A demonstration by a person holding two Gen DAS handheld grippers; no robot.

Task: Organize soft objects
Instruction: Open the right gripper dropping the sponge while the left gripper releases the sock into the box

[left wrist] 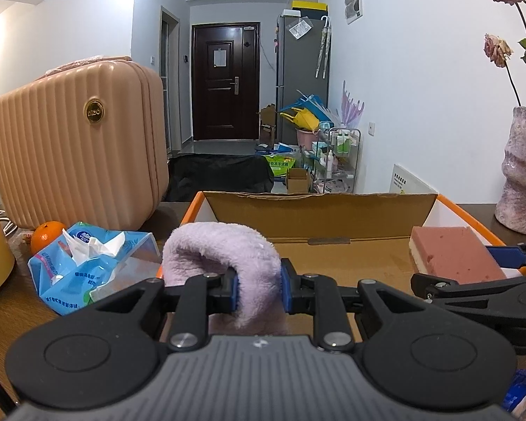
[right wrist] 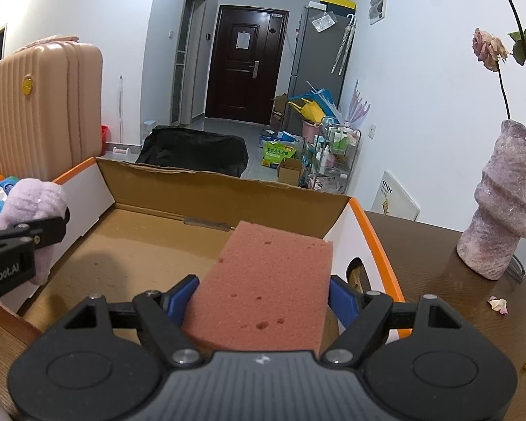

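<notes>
Left fingers [left wrist: 258,289] pinch the lilac fleece cloth [left wrist: 224,251] at the cardboard box's [left wrist: 319,210] left rim. Right fingers [right wrist: 263,296] clamp the pink sponge [right wrist: 266,280] above the box's bare floor, near its right wall.

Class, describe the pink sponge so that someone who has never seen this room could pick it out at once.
Find the open cardboard box with orange edges on the brown table. Over its right side, the right tool holds a flat, rectangular pink sponge. Its pitted, porous face sets it apart from the fluffy lilac cloth at the box's left.
</notes>
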